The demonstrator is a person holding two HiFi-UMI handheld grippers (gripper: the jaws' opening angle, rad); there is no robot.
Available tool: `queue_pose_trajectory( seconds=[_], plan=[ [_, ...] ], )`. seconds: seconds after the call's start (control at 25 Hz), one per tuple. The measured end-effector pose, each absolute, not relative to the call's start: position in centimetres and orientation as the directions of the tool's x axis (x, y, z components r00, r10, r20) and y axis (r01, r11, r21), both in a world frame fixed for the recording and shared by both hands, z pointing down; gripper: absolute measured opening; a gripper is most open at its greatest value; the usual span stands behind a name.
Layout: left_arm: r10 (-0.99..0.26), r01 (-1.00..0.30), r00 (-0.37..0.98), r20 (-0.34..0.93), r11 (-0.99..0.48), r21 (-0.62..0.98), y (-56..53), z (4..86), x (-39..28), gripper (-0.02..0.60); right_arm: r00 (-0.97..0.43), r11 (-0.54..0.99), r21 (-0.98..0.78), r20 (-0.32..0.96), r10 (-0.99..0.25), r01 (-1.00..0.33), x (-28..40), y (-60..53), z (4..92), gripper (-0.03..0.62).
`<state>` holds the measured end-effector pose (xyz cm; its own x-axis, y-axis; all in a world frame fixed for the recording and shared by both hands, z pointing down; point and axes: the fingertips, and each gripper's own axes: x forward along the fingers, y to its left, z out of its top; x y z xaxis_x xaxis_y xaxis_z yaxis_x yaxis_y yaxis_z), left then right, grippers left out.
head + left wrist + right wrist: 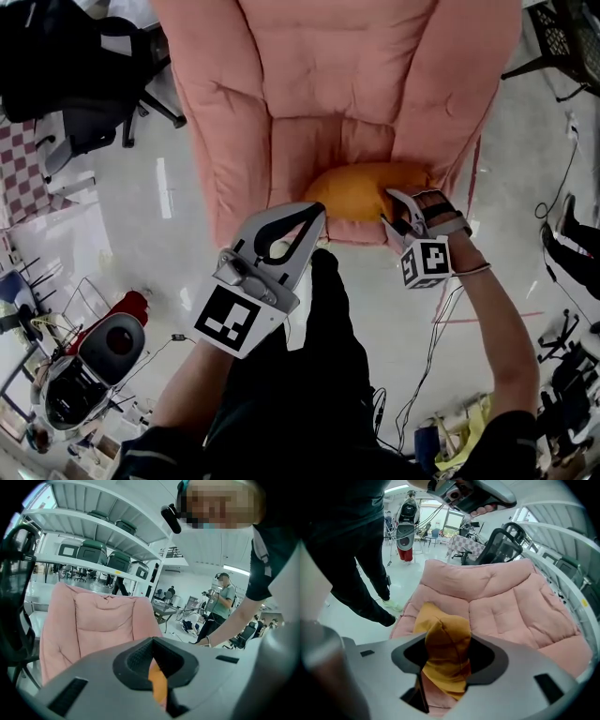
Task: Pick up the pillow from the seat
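An orange pillow (361, 192) lies at the front edge of the seat of a pink padded chair (319, 84). My right gripper (392, 208) is at its right end, and in the right gripper view the pillow (443, 639) is bunched up between the jaws of the right gripper (445, 663), which are shut on it. My left gripper (319, 214) hovers by the pillow's left edge with its jaw tips together. In the left gripper view only an orange sliver of pillow (159, 686) shows through the slit of the left gripper (152, 660); whether it pinches fabric I cannot tell.
The person's dark-trousered legs (309, 375) stand right in front of the chair. A black office chair (84, 75) is at the far left, a red-and-white machine (94, 356) at the lower left, cables (422, 375) on the floor. Shelves with bins (93, 550) rise behind the chair.
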<state>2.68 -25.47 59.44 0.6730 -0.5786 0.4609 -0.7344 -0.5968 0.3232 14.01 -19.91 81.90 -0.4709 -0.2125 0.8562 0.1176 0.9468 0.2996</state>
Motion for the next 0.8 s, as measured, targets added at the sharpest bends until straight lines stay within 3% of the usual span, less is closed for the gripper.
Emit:
queue_pose_trajectory(
  seconds=[0.2, 0.48, 0.8],
  plan=[
    [-0.587, -0.743, 0.663, 0.464, -0.589, 0.317, -25.2, 59.5, 2.1, 0.0, -0.474, 0.961, 0.27, 0.855, -0.209, 0.064, 13.5, -19.6, 82.1, 0.133],
    [-0.598, -0.748, 0.658, 0.458, -0.586, 0.31, -24.9, 58.8, 2.0, 0.0, -0.465, 0.967, 0.255, 0.857, -0.223, 0.006, 12.9, -20.4, 80.8, 0.092],
    [-0.619, -0.743, 0.667, 0.415, -0.595, 0.308, -24.9, 57.0, -3.2, 0.0, -0.44, 0.932, 0.182, 0.842, -0.312, -0.313, 8.8, -23.9, 75.7, 0.091]
  ],
)
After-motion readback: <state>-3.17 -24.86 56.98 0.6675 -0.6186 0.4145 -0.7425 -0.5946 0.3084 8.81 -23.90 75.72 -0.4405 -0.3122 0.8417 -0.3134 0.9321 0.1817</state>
